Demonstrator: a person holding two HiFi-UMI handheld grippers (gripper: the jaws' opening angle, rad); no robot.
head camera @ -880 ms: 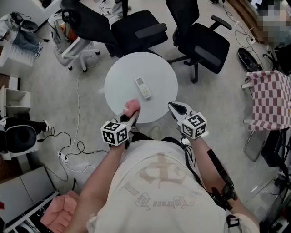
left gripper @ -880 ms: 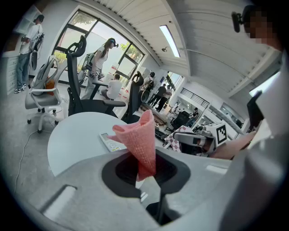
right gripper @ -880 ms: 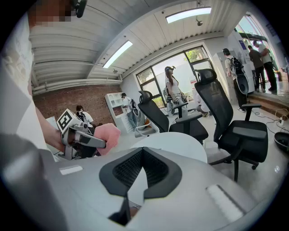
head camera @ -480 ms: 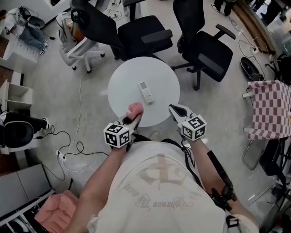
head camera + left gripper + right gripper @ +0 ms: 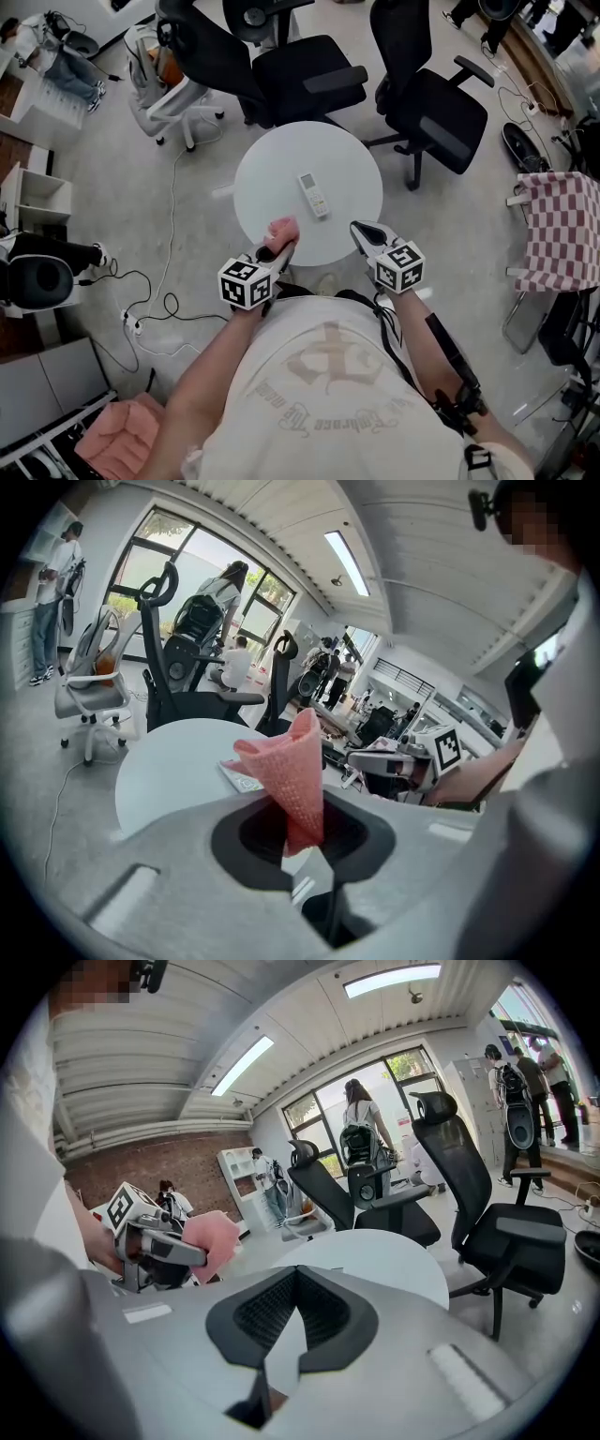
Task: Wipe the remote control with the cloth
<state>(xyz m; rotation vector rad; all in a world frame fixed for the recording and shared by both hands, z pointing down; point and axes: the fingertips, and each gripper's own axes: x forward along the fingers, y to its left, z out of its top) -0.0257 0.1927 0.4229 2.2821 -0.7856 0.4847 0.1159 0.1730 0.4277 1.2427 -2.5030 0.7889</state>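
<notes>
A white remote control (image 5: 314, 194) lies near the middle of the round white table (image 5: 272, 169). My left gripper (image 5: 276, 247) hovers over the table's near edge, shut on a pink cloth (image 5: 281, 230) that sticks up from its jaws (image 5: 292, 771). The remote (image 5: 242, 777) shows partly behind the cloth in the left gripper view. My right gripper (image 5: 367, 232) is shut and holds nothing, just off the table's near right edge. In the right gripper view the closed jaws meet at the centre (image 5: 296, 1312), with the cloth (image 5: 214, 1238) and left gripper at the left.
Black office chairs (image 5: 309, 70) (image 5: 436, 98) stand behind the table, a white chair (image 5: 173, 89) at the back left. A checked cloth (image 5: 562, 225) hangs at the right. Cables (image 5: 155, 309) trail on the floor at the left. People stand in the room's background.
The table and remote sit a little further right and lower in the head view. Both grippers keep their places near the table's front edge, the cloth still held.
</notes>
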